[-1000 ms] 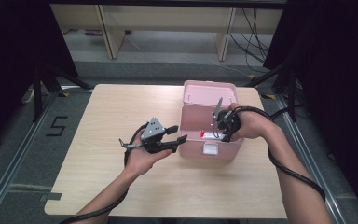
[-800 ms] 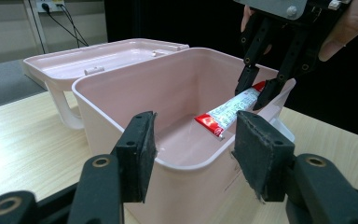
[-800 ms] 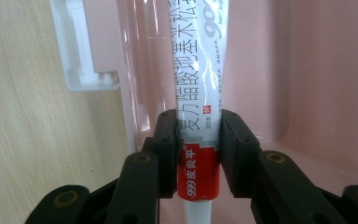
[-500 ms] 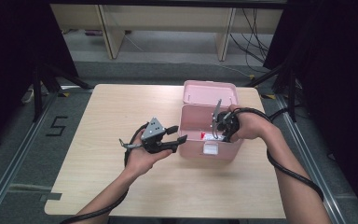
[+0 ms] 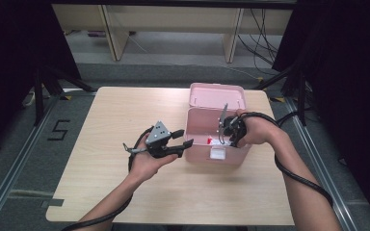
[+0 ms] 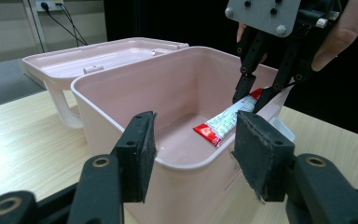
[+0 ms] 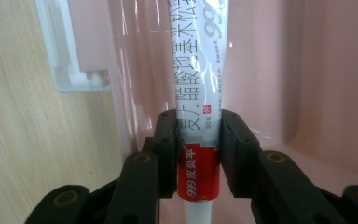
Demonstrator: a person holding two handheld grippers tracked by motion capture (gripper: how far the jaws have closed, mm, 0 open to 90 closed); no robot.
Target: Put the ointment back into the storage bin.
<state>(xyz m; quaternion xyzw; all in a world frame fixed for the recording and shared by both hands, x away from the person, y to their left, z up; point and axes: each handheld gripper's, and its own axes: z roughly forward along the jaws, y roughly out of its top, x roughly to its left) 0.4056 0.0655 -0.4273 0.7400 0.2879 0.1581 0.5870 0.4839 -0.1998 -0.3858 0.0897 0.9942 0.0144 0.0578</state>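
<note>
On the counter [image 5: 101, 192], our R claw [image 7: 198, 154] grips the tube [image 7: 198, 84] to lower it into the box [image 6: 121, 121], L claw [image 6: 193, 158] open, empty.

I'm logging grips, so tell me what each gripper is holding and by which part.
The right gripper clamps the red-and-white ointment tube near its cap end, inside the open pink plastic box. The left gripper holds nothing.

A pink box [image 5: 217, 144], lid open, sits on the wooden table [image 5: 101, 125].
</note>
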